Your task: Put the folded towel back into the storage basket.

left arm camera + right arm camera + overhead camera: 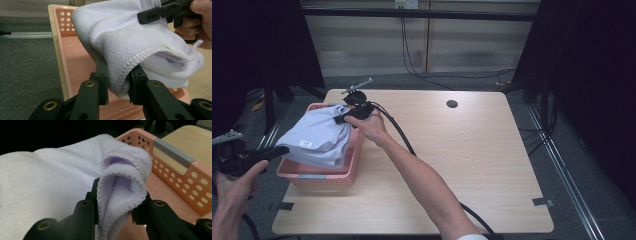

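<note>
black hand-held gripper [343, 119] with brass-ringed screws, thick black cable [398, 131], white sleeve [472, 237].

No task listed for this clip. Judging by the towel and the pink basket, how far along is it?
Done: both grippers have the folded lavender towel; the left gripper is shut on one hemmed edge, the right gripper on the opposite end. In hand: the towel hangs stretched between them over the pink basket. Left: it's neither laid in the basket nor on the table; I can't tell which way it's going.
</note>
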{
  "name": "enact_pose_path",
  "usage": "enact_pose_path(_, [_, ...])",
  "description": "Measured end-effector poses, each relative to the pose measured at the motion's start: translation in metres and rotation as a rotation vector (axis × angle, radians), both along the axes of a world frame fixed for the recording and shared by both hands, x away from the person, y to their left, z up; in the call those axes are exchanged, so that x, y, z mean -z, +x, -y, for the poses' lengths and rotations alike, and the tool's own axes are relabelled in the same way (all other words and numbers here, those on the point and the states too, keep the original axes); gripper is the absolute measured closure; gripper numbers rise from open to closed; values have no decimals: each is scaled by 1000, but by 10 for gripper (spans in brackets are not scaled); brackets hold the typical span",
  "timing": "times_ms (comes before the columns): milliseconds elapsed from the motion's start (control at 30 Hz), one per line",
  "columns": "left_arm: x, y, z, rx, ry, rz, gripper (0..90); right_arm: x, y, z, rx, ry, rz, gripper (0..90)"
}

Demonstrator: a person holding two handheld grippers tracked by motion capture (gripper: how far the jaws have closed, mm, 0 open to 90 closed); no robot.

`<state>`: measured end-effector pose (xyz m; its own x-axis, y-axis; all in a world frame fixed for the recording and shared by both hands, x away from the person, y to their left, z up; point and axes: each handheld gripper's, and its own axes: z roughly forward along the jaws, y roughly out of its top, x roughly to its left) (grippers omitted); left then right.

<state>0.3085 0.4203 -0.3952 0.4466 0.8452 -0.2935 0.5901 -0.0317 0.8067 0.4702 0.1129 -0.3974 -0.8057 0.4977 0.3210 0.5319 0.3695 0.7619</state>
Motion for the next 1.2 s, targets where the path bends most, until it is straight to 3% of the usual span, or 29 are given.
enact_pose_path(200, [15, 4, 1, -6, 30, -35, 735, 18, 4, -3, -1, -21, -6, 684])
enact_pose_path(267, [19, 6, 3, -13, 67, -60, 734, 24, 5, -5, 2, -30, -12, 683])
enact_pose_path(467, [29, 8, 11, 21, 105, -96, 723, 42, 6, -9, 13, -70, -31, 667])
enact_pose_path(633, [29, 8, 21, 24, 145, -104, 621, 44, 10, -7, 45, -109, -5, 452])
enact_pose_path(733, [25, 6, 31, 29, 201, -100, 514, 40, 14, -1, 59, -105, 8, 398])
enact_pose_path(1000, [8, 3, 33, 19, 155, -36, 422, 33, 11, 18, 50, -64, 10, 367])
enact_pose_path(1067, [5, 2, 34, 18, 165, -40, 403, 29, 10, 24, 49, -56, 18, 364])
enact_pose_path(1200, [3, 3, 40, 20, 139, -20, 405, 20, 5, 39, 38, -39, 44, 361])
